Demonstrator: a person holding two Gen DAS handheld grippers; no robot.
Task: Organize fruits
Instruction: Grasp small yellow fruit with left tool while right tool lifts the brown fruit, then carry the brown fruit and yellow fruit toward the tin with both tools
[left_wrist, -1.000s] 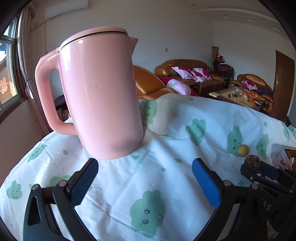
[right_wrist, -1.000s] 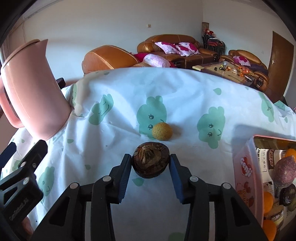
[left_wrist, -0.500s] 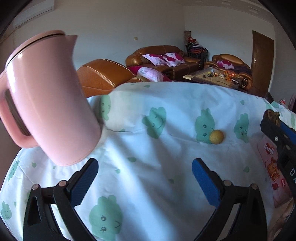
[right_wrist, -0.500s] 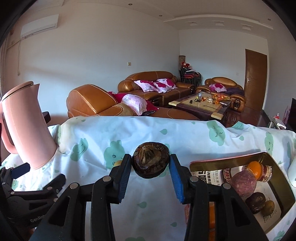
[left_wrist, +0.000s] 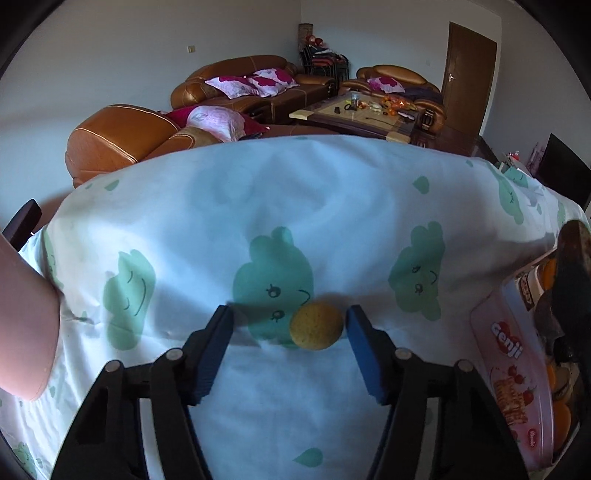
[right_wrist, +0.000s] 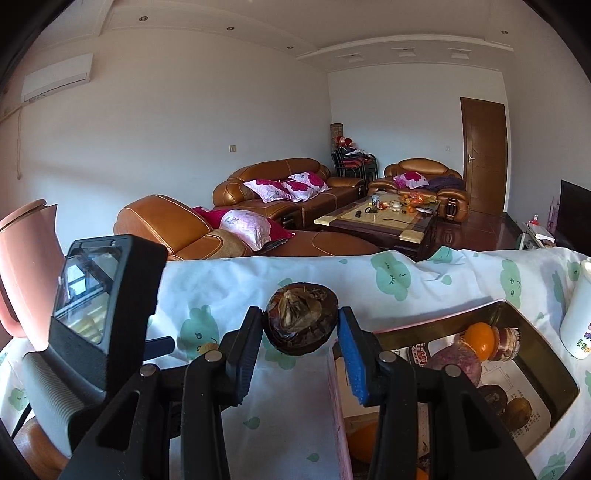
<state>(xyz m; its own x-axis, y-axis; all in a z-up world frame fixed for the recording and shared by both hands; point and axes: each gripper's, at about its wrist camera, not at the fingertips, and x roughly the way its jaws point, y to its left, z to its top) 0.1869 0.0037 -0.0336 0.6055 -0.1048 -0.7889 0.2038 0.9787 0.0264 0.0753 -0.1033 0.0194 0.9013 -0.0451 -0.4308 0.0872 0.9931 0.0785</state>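
Tablecloth (left_wrist: 332, 206) of white fabric printed with green cloud faces covers the whole work surface; a pink plastic jug (right_wrist: 26, 269) stands at its left end. Rectangular pink-sided biscuit tin (right_wrist: 539, 332), gold inside, sits at the right and already holds orange and dark fruits. Right gripper (right_wrist: 300, 328) hangs beside the tin's near-left corner, its jaws clenched on a round dark-brown fruit with a dried calyx (right_wrist: 302, 317); the shell looks stiff and light, probably tolerant of a firm squeeze across its widest part. Left gripper (left_wrist: 288, 325) points down at a small yellow, rough-skinned round fruit (left_wrist: 316, 325) resting on the cloth, its jaws closing around it, the right pad almost touching, the left still apart. Being round and seemingly light, the fruit would likely roll unless pinched across its middle.
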